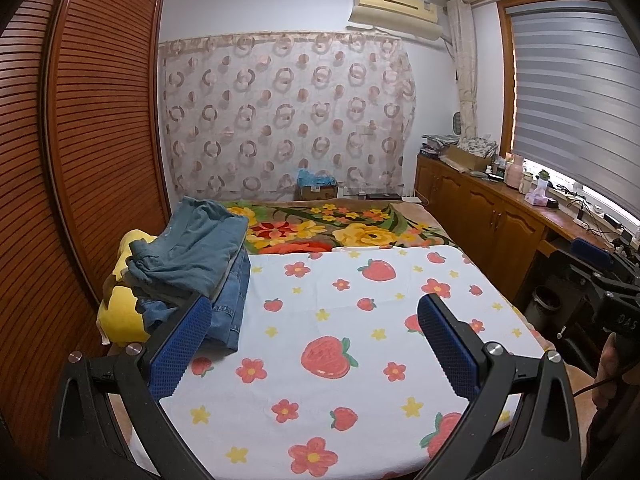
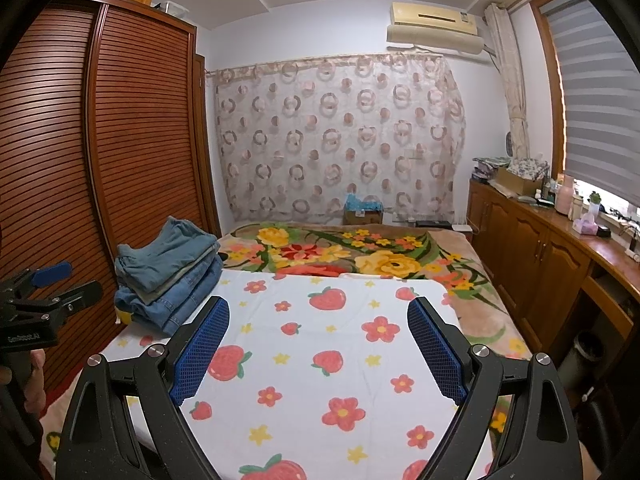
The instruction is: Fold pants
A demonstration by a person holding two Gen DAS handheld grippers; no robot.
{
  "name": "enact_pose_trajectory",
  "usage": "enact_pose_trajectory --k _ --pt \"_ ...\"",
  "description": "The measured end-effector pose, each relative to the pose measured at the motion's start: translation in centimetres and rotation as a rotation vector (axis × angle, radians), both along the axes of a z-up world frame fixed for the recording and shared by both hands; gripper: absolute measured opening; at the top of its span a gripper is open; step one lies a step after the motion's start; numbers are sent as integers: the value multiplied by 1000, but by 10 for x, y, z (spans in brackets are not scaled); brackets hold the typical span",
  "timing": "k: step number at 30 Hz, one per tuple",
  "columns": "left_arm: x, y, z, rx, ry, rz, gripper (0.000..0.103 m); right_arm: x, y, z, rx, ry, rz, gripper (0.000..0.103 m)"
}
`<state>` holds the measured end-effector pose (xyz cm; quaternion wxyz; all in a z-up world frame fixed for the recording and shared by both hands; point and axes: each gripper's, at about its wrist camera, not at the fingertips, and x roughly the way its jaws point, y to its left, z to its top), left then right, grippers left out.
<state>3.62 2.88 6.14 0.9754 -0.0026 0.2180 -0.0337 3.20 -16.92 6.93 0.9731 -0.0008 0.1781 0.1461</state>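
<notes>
A pile of blue pants and jeans [image 1: 192, 264] lies at the left edge of the bed on a yellow cushion [image 1: 122, 320]; it also shows in the right wrist view [image 2: 172, 276]. A white sheet with strawberries and flowers [image 1: 340, 320] covers the near bed [image 2: 320, 352]. My left gripper [image 1: 316, 320] is open and empty above the sheet, its left finger just in front of the pile. My right gripper [image 2: 318, 320] is open and empty above the sheet, right of the pile.
A brown slatted wardrobe [image 1: 80, 140] runs along the left. A flowered blanket [image 1: 340, 228] lies beyond the sheet. A wooden cabinet [image 1: 492, 208] with small items stands along the right under the window. A dark bin [image 2: 580, 356] sits by the bed's right side.
</notes>
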Motion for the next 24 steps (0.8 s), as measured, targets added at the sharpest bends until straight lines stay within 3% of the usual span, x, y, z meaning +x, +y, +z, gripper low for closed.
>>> enact_pose_trajectory --k 24 --pt "1 0 2 0 1 0 103 0 0 -1 -1 -6 -3 92"
